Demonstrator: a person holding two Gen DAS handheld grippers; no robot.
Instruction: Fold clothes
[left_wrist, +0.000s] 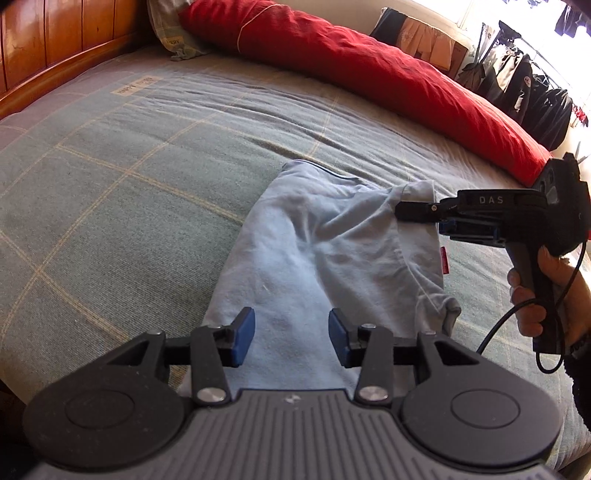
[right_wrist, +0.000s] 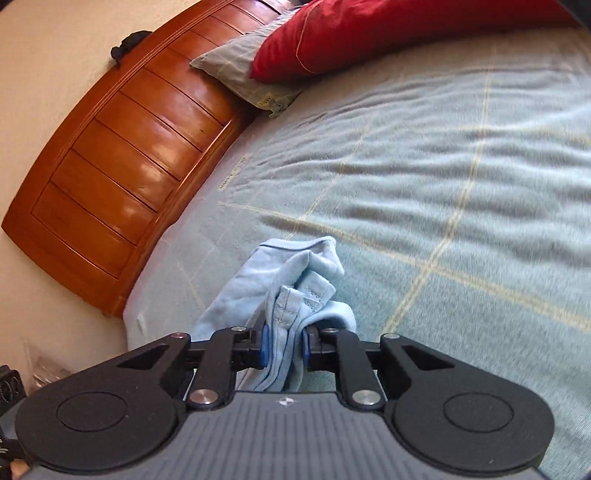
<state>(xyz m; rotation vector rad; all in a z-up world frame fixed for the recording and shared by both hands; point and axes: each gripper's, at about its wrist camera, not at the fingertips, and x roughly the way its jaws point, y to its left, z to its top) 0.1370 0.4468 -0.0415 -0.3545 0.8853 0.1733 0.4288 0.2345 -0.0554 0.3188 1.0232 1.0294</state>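
blue garment: my light blue cotton garment lies on the grey-green checked bed
right tongs: clenched on its bunched hem
left tongs: released, above it

Your left tongs stand with the blue pads spread wide — nothing between them. Your right tongs are closed, pads pinching a bunch of light blue cloth. Your right hand wraps the pistol handle — the tool held level, pointing left.
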